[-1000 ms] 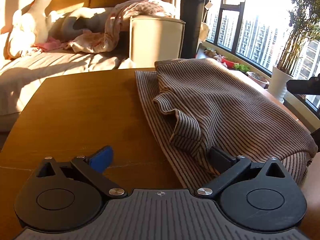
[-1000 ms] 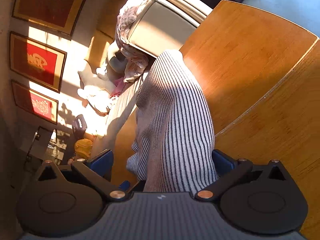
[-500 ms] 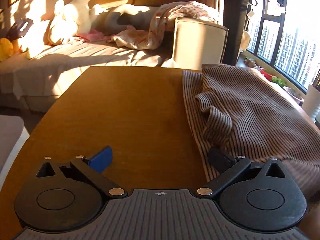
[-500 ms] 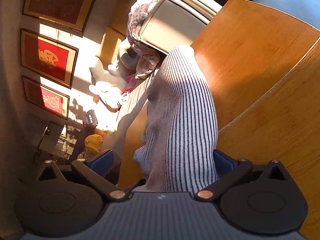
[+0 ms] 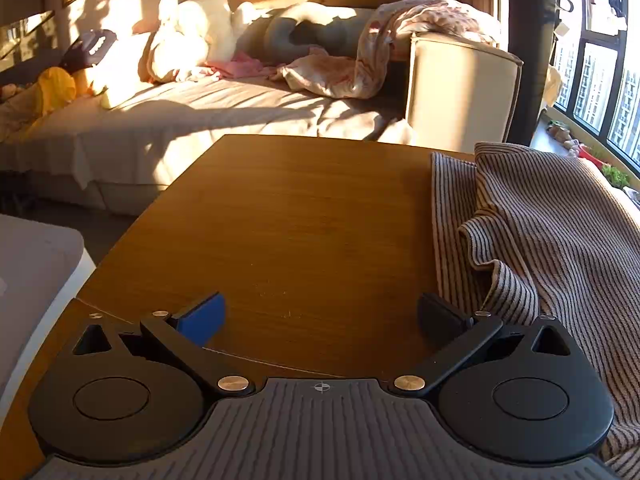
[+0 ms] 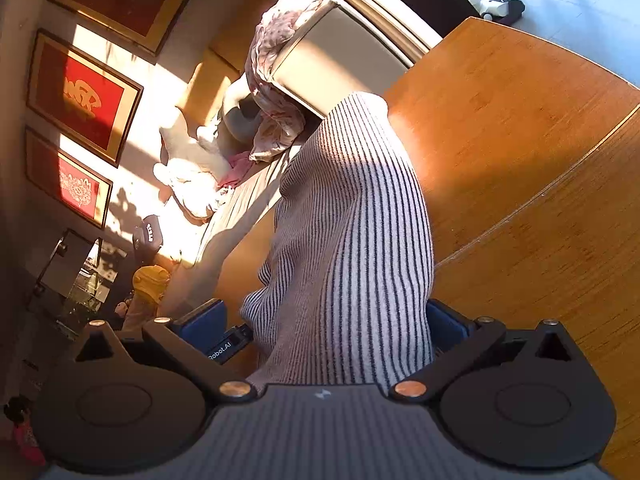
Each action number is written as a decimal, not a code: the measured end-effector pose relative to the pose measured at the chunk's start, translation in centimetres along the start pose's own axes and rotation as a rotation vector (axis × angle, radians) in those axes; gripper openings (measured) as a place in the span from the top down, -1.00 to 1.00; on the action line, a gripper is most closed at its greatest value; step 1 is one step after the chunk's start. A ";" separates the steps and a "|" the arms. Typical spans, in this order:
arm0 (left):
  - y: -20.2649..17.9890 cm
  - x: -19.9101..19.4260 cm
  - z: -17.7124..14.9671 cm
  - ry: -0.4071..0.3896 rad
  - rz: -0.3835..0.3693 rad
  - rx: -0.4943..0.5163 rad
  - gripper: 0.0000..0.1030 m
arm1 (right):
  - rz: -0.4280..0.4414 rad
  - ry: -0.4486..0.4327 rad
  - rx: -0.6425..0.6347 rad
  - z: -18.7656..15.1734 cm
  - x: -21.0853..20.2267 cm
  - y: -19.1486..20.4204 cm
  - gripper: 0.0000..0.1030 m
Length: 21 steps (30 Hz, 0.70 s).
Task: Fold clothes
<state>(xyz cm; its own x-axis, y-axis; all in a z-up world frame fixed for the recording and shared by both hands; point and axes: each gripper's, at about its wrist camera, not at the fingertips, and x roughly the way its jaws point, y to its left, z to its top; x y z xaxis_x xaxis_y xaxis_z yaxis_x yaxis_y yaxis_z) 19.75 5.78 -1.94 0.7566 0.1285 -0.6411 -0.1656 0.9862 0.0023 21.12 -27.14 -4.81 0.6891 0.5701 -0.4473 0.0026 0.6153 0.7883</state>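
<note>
A grey-and-dark striped knit garment (image 5: 560,232) lies partly folded on the right side of the wooden table (image 5: 288,216). My left gripper (image 5: 320,316) is open and empty over bare wood, its right finger just beside the garment's edge. In the right wrist view the same garment (image 6: 352,248) fills the space between the fingers of my right gripper (image 6: 328,324), whose jaws stand wide apart around the bunched cloth. The cloth hides whether they press on it.
A sofa (image 5: 224,112) with pillows and a crumpled blanket (image 5: 360,56) stands beyond the table's far edge. A window sill with plants (image 5: 612,172) is at the right. Framed red pictures (image 6: 84,96) hang on the wall. A seam (image 6: 540,200) runs across the table.
My left gripper has drawn left, away from the garment, which slid from the view's centre to its right edge. The right gripper's view has barely shifted, with the cloth still between its fingers.
</note>
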 end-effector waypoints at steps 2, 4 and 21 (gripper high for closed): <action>0.1 0.0 0.0 0.000 -0.001 0.000 -1.00 | 0.034 0.016 0.097 0.1 -0.3 -0.6 -1.00; 0.1 0.0 0.0 -0.001 0.003 -0.001 -1.00 | 0.097 0.035 0.244 -0.3 -0.9 -1.6 -1.00; 0.3 0.2 0.1 0.000 0.020 -0.015 -1.00 | 0.425 -0.208 -0.051 -2.8 -6.9 7.7 -1.00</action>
<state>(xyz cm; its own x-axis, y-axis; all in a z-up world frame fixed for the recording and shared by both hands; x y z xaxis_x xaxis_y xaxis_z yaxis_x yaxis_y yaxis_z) 19.90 6.07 -1.98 0.7529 0.1484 -0.6411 -0.1905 0.9817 0.0035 14.32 -24.82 3.19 0.7518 0.6593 0.0081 -0.3429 0.3805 0.8588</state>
